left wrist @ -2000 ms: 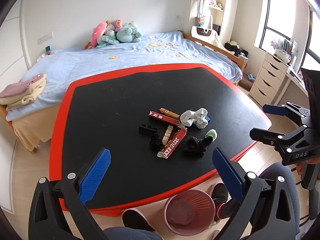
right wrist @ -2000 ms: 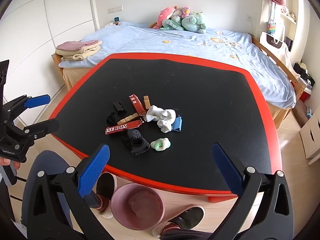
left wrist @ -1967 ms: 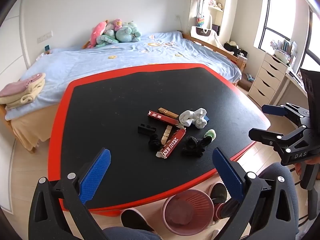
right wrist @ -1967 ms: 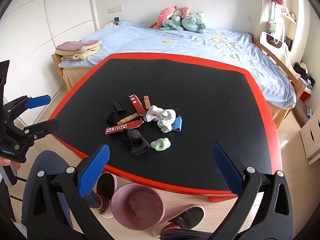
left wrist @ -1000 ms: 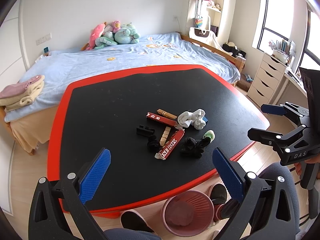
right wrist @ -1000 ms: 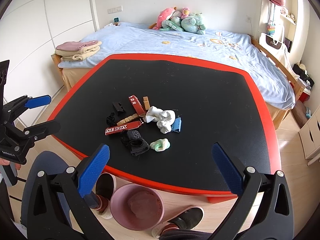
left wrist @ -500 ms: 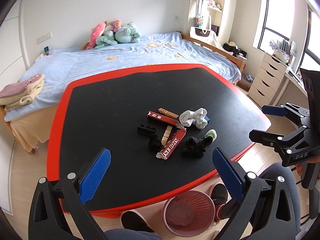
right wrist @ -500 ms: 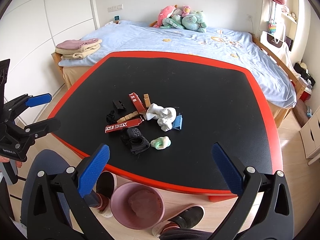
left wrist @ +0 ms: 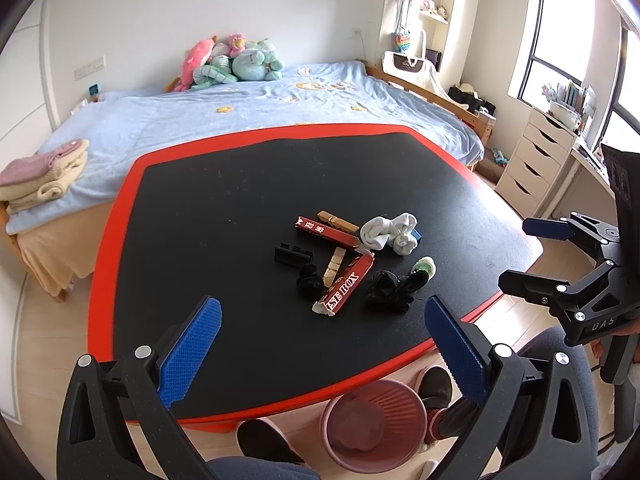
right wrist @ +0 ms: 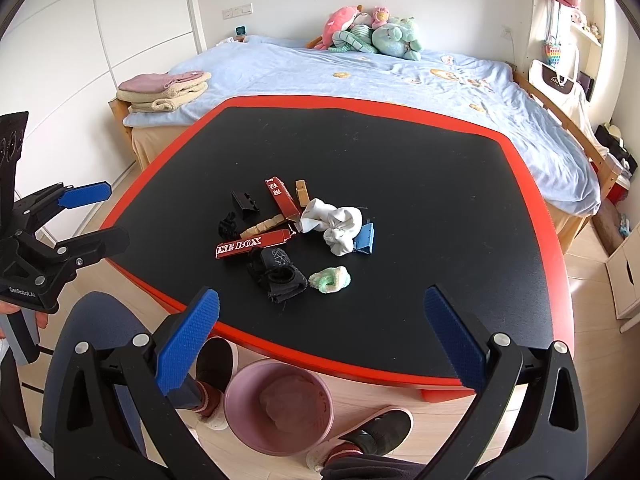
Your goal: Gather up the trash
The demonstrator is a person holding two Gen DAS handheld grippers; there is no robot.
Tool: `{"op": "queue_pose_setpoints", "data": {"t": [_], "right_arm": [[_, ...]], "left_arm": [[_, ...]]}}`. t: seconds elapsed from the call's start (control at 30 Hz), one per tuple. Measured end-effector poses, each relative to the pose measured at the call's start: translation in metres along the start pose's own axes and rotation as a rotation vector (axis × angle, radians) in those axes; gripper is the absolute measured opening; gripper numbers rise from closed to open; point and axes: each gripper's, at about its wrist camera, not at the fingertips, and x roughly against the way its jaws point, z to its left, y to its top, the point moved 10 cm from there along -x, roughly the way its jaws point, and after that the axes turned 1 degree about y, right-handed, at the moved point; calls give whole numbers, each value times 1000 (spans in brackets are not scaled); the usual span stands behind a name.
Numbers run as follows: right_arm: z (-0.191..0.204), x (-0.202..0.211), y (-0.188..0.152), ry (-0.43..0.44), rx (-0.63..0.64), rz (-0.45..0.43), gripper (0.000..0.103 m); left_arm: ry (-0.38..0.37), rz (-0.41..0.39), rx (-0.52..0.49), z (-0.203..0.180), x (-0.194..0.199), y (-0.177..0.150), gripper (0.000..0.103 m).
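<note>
We are holding two grippers above the near edge of a black table (right wrist: 400, 152) with a red rim, in a bedroom. Our left gripper (left wrist: 322, 344) is hanging spread wide and empty, and our right gripper (right wrist: 320, 334) is doing the same, its blue pads apart with nothing between them.

The trash is lying in a loose cluster on the table, ahead of both grippers and slightly beyond their fingertips. Nearest the right gripper are a black crumpled sock (right wrist: 278, 274) and a small green-and-white knot of fabric (right wrist: 330, 279), just beside each other. Farther ahead are a white bundled cloth (right wrist: 336, 220), a blue clip (right wrist: 364, 239) touching its far side, two slim red cartons (right wrist: 252, 243), wooden clothespins (right wrist: 302, 193), and two small black pieces (right wrist: 244, 201).

A pink bin (right wrist: 278, 412) is standing on the floor below the table edge, under and between the grippers, beside the person's slippered feet.

We are judging how these will handle: everything looks light. The sock and cloths look soft and should squash between the pads, so pinching the thickest bunched part seems best. The cartons look thin and hollow and could crush or slip; we would be taking them across the narrow width near the middle. The pins and clip are stiff and small, wanting a squarely centred pinch.
</note>
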Motion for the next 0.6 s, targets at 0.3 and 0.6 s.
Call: {"op": "queue_pose_setpoints", "data": {"t": [0.3,0.6], "right_arm": [[3,-10,1,18,8,15,100],[9,-33,-1,47,30,46,100]], "left_arm": [[-5,22,23,5,-10,-1,97],[-7,74,46,15,-35,-3,97]]}}
